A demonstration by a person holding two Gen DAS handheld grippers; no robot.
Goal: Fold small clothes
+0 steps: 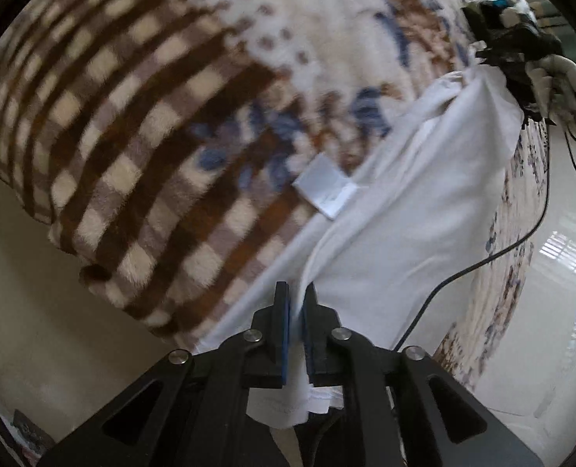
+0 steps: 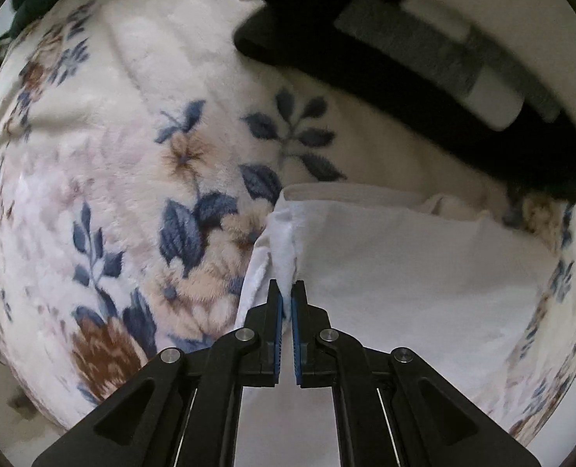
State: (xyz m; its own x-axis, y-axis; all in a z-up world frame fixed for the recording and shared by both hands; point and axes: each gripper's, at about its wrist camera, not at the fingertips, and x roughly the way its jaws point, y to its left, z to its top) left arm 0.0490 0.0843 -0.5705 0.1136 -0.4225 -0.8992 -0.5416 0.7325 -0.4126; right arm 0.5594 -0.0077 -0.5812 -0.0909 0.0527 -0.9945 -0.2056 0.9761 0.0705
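The white garment [image 1: 404,210] is stretched lengthwise above the floral blanket [image 2: 113,179], one end pinched in the nearly closed left gripper [image 1: 296,311], the other in the right gripper [image 2: 287,299].

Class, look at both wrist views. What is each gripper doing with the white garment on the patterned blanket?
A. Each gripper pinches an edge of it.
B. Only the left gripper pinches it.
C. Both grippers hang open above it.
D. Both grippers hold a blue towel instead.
A: the left gripper has white garment bunched between its pads, and the right gripper clamps a fold of the same cloth over the blanket.
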